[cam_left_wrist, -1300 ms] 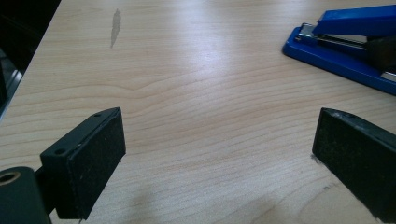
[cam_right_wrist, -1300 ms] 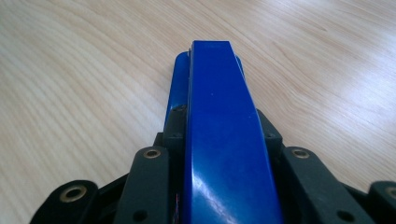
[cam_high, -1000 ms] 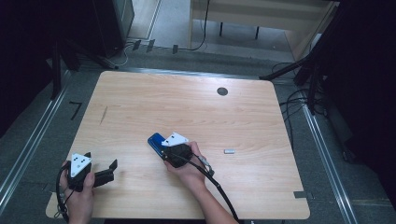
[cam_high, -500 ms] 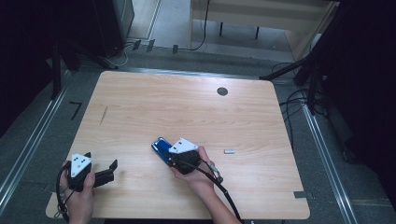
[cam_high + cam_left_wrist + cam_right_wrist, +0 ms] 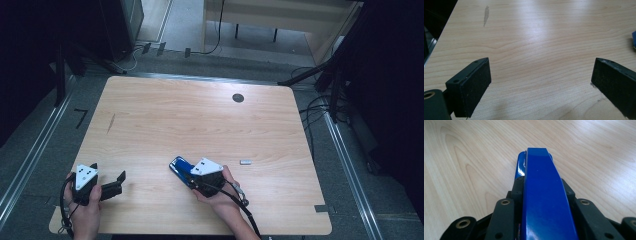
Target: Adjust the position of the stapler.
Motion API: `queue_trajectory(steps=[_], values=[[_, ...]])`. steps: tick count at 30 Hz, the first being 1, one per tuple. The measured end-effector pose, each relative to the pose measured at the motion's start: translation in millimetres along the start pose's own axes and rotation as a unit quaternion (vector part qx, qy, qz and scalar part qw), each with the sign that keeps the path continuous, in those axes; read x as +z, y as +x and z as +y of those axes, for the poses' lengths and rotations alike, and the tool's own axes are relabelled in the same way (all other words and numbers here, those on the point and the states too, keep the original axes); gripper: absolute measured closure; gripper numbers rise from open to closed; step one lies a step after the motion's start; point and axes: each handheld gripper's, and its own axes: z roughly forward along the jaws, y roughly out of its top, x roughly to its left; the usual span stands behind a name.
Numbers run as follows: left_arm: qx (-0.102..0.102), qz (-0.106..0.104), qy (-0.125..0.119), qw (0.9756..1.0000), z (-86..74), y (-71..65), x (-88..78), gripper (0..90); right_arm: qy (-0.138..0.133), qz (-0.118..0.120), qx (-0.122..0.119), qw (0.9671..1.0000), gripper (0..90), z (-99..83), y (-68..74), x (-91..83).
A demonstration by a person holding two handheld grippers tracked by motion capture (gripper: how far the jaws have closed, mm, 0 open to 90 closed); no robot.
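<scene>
From above, my right gripper [image 5: 192,176] has carried the blue stapler [image 5: 181,166] rightward along the table's [image 5: 200,120] near edge — transport underway, I judge. Left gripper [image 5: 541,82]: jaws spread, empty, parked. Right gripper view: jaws clamped on the stapler's flanks — a firm hold.

Right gripper [image 5: 186,171] has carried the blue stapler [image 5: 180,167] slightly rightward.
</scene>
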Motion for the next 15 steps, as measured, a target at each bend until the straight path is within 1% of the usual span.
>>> queue_trajectory(steps=[4,7,8,9,12,13,14,15], values=[[-0.001,-0.001,-0.001,1.0,-0.2,-0.2,-0.2,2.8,-0.002,0.004,0.005,1.0,67.1,-5.9,-0.3,-5.3],[-0.001,-0.002,-0.001,1.0,-0.3,-0.4,-0.4,2.8,-0.002,0.012,-0.003,0.9999,67.0,-14.5,-1.7,-12.5],[-0.001,-0.002,-0.001,1.0,-0.3,-0.4,-0.4,2.8,-0.002,0.012,-0.003,0.9999,67.0,-14.5,-1.7,-12.5],[-0.001,-0.002,-0.001,1.0,-0.4,-0.3,-0.5,2.8,0.0,0.016,-0.008,0.9998,67.0,-19.4,-1.9,-16.3],[-0.002,-0.001,-0.002,1.0,-0.4,-0.3,-0.5,2.8,-0.002,0.021,-0.011,0.9997,67.0,-23.3,-2.1,-20.8],[-0.001,-0.001,-0.002,1.0,-0.4,-0.3,-0.6,2.8,-0.001,0.022,-0.018,0.9996,67.0,-27.0,-1.8,-26.1],[-0.001,-0.001,-0.002,1.0,-0.4,-0.3,-0.6,2.8,-0.001,0.022,-0.018,0.9996,67.0,-27.0,-1.8,-26.1],[-0.001,-0.001,-0.003,1.0,-0.4,-0.2,-0.7,2.8,-0.003,0.027,-0.024,0.9993,67.0,-31.6,-1.8,-31.4]])
